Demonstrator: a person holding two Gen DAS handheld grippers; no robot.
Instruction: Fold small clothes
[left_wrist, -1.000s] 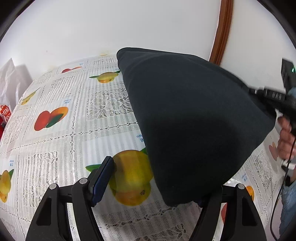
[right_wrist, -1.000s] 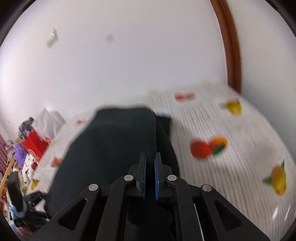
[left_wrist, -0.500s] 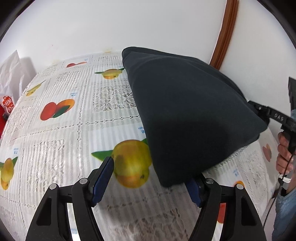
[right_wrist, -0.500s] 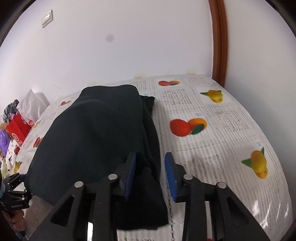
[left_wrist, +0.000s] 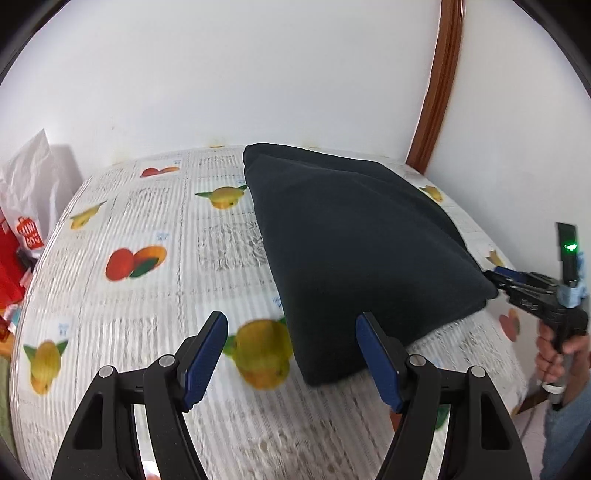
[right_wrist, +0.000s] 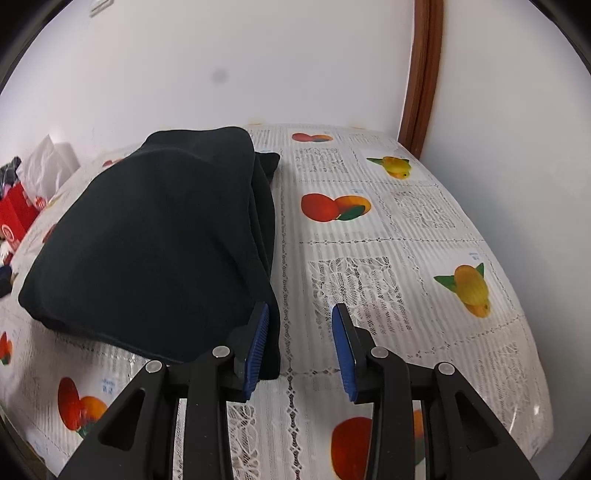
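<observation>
Left wrist: my left gripper (left_wrist: 291, 363) gapes empty — folded dark garment (left_wrist: 354, 251) on the table (left_wrist: 147, 302), its near corner between the fingers. Right wrist: right gripper (right_wrist: 299, 347), just opened, holds nothing — garment (right_wrist: 155, 236) beside its left finger.

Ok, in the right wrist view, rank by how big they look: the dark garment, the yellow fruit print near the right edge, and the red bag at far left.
1. Dark garment, largest by far.
2 and 3. Yellow fruit print and red bag look alike; the bag is cut off and farther away, so no ranking.
</observation>
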